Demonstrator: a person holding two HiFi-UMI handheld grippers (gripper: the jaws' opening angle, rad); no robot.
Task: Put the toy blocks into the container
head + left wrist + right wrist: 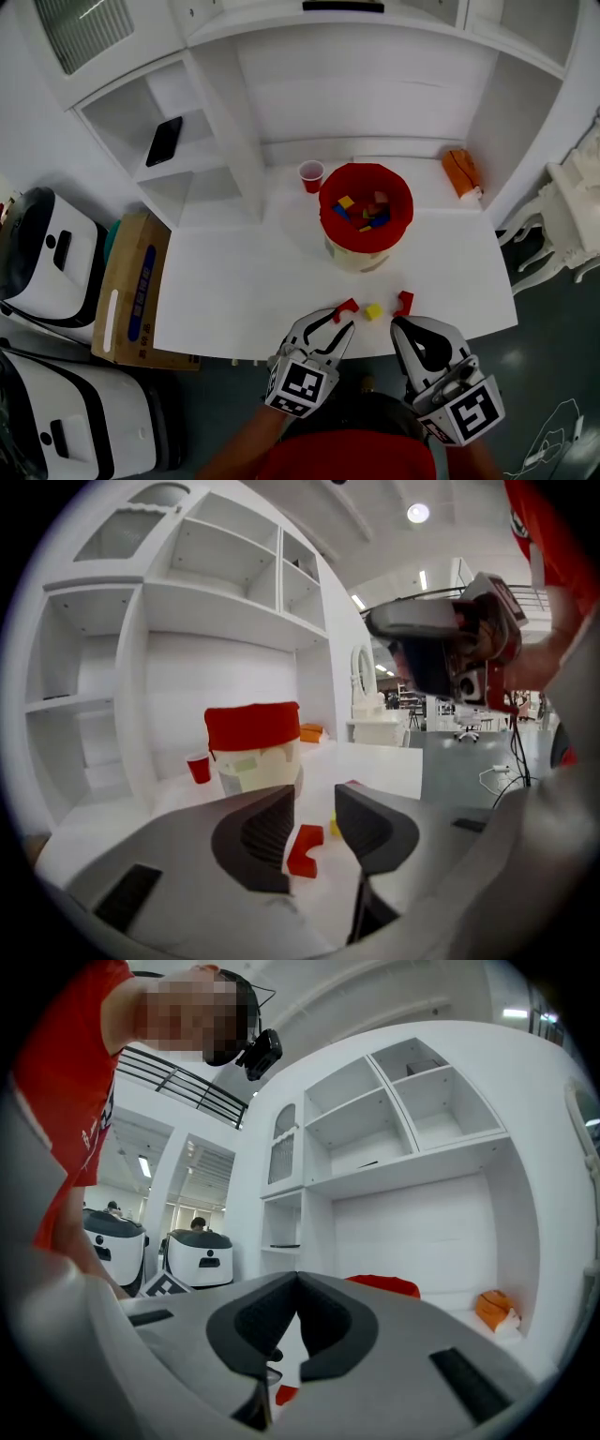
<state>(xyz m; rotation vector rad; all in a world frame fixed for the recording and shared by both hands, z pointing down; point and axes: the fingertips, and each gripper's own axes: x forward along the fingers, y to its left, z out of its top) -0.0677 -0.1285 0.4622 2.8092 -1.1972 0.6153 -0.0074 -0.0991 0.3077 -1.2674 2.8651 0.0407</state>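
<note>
Container (324,208) with the red rim stands on the middle of the table (234,281), well beyond both hand-held grippers. The left hand-held gripper (336,324) has its jaws apart. The red arch block (305,848) lies on the table between them, not yet pressed, with its long axis roughly along the jaws. The right hand-held gripper (403,324) is closed on nothing, near another red block (404,302). I judge the left one is better placed to take first.

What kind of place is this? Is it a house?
Probably not a house, more like a lab hall. The white shelved desk stands like a set, with bulky white machines beside it and an office chair beyond.
</note>
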